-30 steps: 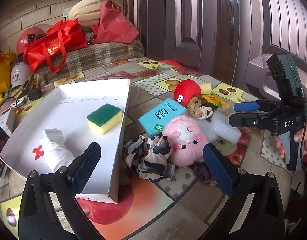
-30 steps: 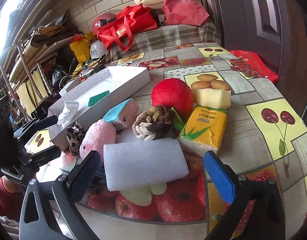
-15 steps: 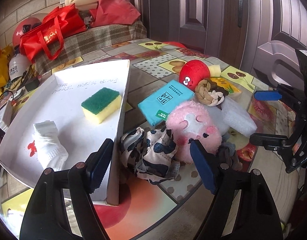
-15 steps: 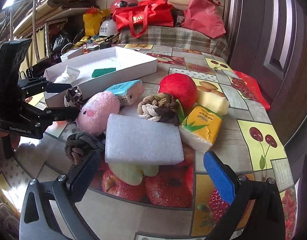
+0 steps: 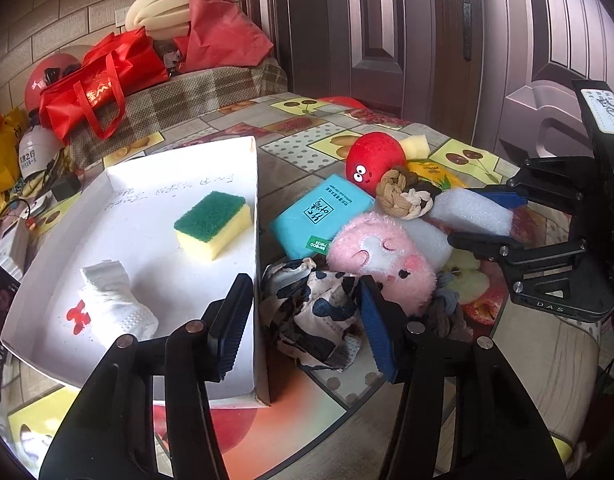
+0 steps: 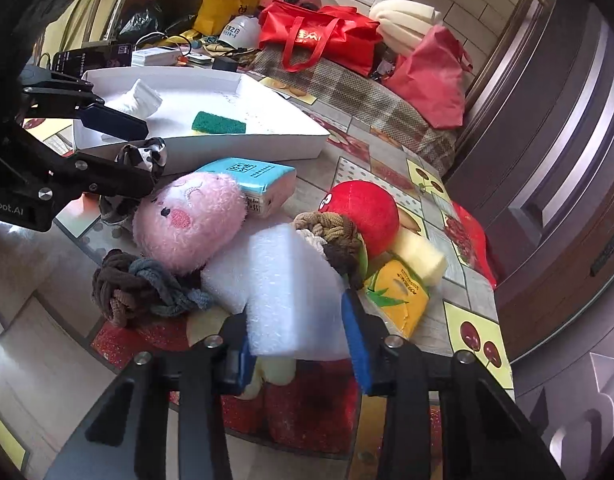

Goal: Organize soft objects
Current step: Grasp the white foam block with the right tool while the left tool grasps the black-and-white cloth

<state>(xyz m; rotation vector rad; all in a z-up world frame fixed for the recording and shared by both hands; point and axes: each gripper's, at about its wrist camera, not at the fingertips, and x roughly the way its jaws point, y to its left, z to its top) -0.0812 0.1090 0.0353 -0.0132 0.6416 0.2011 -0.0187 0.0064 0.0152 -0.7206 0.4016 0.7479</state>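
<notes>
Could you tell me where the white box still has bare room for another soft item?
The white box has bare floor at its far end, beyond the green-and-yellow sponge, and between that sponge and the white sock. Outside its right wall the table is crowded: cow-print cloth, pink plush, blue tissue pack.

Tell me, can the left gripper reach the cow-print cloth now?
Probably yes. The left gripper already straddles the cow-print cloth, its jaws closing, nothing lying on top. The box wall stands close beside one finger.

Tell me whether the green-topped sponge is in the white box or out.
In: the sponge lies on the white box's floor.
</notes>
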